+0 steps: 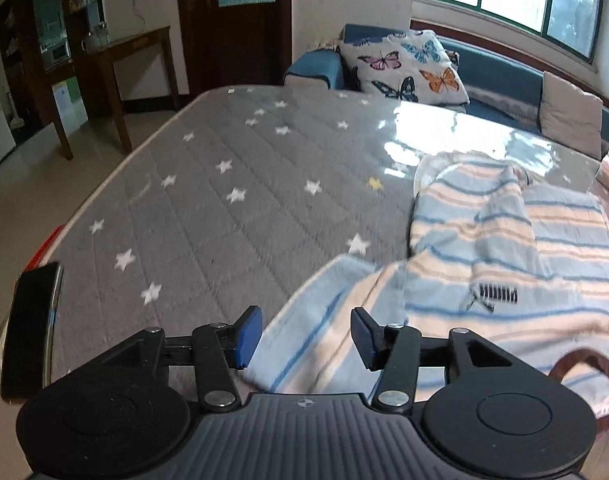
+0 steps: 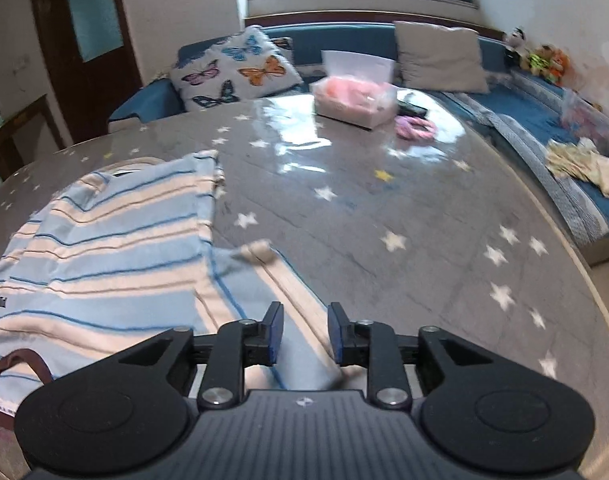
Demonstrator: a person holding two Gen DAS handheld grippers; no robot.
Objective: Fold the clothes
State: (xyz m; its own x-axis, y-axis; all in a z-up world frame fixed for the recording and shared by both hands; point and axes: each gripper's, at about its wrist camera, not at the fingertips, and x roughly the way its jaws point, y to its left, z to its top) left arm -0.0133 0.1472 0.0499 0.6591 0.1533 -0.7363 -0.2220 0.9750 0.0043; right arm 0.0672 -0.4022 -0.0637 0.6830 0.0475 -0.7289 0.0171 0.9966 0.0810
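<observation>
A light blue, cream and dark-blue striped shirt (image 1: 504, 248) lies partly folded on the grey star-patterned table (image 1: 224, 200). In the left wrist view its left sleeve (image 1: 324, 304) spreads toward me, and my left gripper (image 1: 304, 320) hovers open just over it, its blue pads well apart and clear of the cloth. In the right wrist view the shirt (image 2: 116, 232) fills the left side and its other sleeve (image 2: 264, 280) runs under my right gripper (image 2: 304, 314). Those jaws stand a little apart, not pressing the fabric. A brown collar edge (image 2: 24, 360) shows at the near left.
A dark phone (image 1: 32, 328) rests at the table's near-left edge. A clear box of pink items (image 2: 356, 100) and pink hair ties (image 2: 414, 126) sit at the far side. Behind is a blue sofa with a butterfly pillow (image 2: 232, 68) and a grey cushion (image 2: 436, 56).
</observation>
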